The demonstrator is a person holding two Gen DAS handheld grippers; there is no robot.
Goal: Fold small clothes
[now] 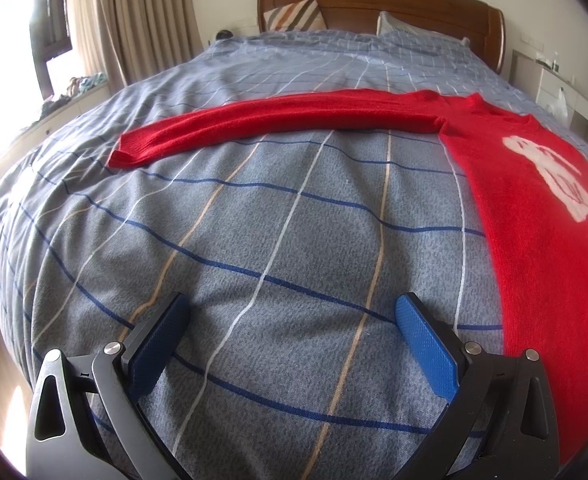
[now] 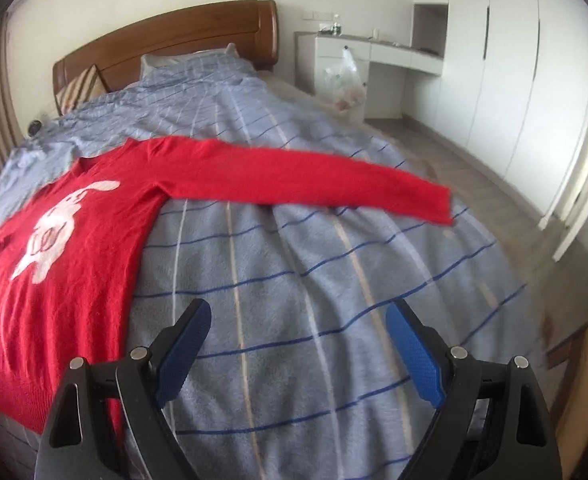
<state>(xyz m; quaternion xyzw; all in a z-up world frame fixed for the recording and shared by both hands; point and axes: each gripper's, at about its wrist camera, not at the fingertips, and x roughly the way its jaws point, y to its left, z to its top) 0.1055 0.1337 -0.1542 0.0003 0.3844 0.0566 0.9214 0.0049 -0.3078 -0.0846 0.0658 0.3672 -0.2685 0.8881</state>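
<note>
Sweater (image 1: 534,208), red knit, one piece, spread flat and face up on the bed (image 1: 278,240), its body between my two grippers and its hem towards the near edge. Sleeves run straight out to either side, long axis crosswise to the bed: one sleeve (image 1: 254,124) ahead of my left gripper (image 1: 290,340), its cuff towards the bed's left edge; the other sleeve (image 2: 314,176) ahead of my right gripper (image 2: 298,348), its cuff near the right edge. Each hand is nearer its own sleeve. Both grippers hover wide, nothing between the blue textured pads. Knit is fuzzy and soft, with a white rabbit motif (image 2: 58,228) on the chest. Bedcover is grey-blue, checked, slightly rumpled. Headboard (image 1: 374,4) is polished wood.
</note>
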